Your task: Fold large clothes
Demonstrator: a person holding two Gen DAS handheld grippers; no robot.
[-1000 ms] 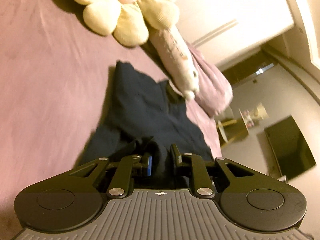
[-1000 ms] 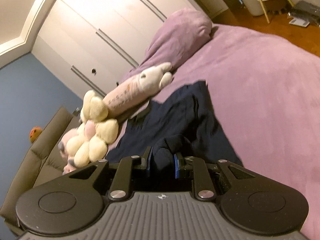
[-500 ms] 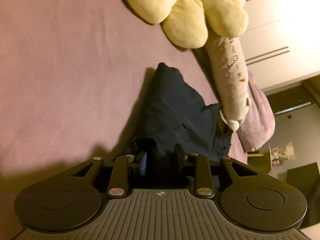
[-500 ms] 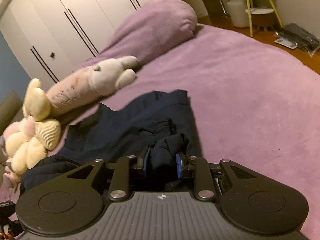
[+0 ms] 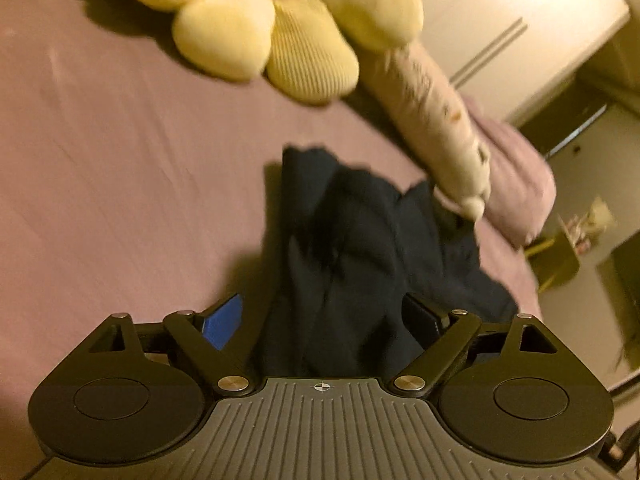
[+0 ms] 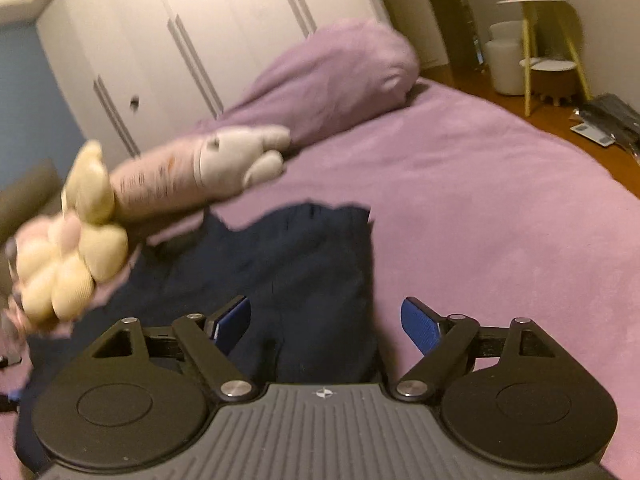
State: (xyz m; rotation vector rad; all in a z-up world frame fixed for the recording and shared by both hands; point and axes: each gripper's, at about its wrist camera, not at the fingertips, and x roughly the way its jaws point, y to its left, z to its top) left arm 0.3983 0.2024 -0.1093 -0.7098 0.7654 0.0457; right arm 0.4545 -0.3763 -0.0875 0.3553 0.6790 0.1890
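one dark navy garment (image 5: 360,248) on one purple bed cover (image 5: 120,160). one long plush toy (image 6: 168,176) with a yellow flower end at far left. one purple pillow (image 6: 332,76) far. one yellow side table (image 6: 548,40) and two white tubs (image 6: 505,60) at far right.

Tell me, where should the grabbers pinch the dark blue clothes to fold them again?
Probably the near edge of the dark blue garment, coming from the near side. It lies flat on the purple bed, and that edge bunches up right between the right gripper and the left gripper, whose jaws are opening, pressing on nothing. Its far edge ends against the long plush toy.
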